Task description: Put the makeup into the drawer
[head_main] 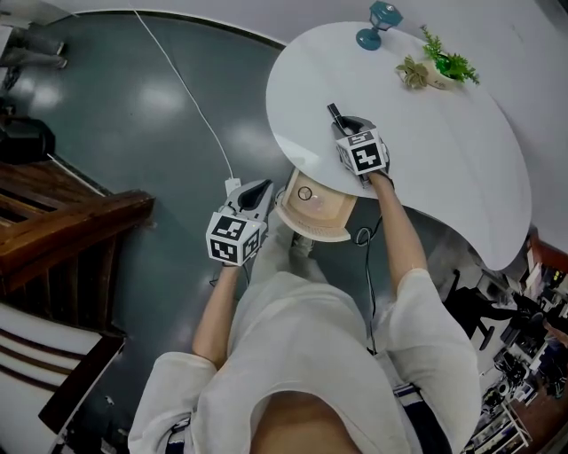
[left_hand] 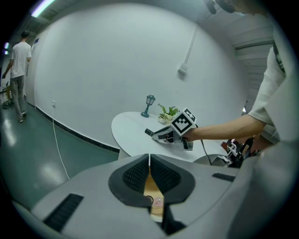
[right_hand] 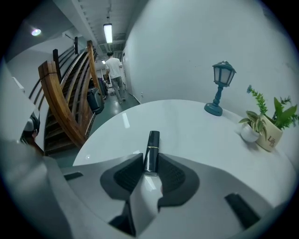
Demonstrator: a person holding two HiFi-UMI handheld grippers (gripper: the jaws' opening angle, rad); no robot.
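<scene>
A black lipstick tube [right_hand: 152, 150] with a gold band lies on the round white table [right_hand: 187, 123]. My right gripper [right_hand: 150, 162] is shut on its near end, both pads touching its sides; the far end sticks out ahead. In the head view the lipstick [head_main: 335, 113] juts from the right gripper [head_main: 349, 127] near the table's front edge. Below that edge a light wooden drawer [head_main: 335, 220] stands open with a small round item [head_main: 305, 193] inside. My left gripper [head_main: 262, 191] hangs shut and holding nothing just left of the drawer; the left gripper [left_hand: 149, 161] shows its pads meeting.
A small teal lamp [head_main: 380, 22] and a potted plant [head_main: 445, 64] stand at the table's far side. A dark wooden staircase [head_main: 53, 222] is to the left. A white cable [head_main: 186, 89] runs across the floor. A person [right_hand: 113, 70] walks far off.
</scene>
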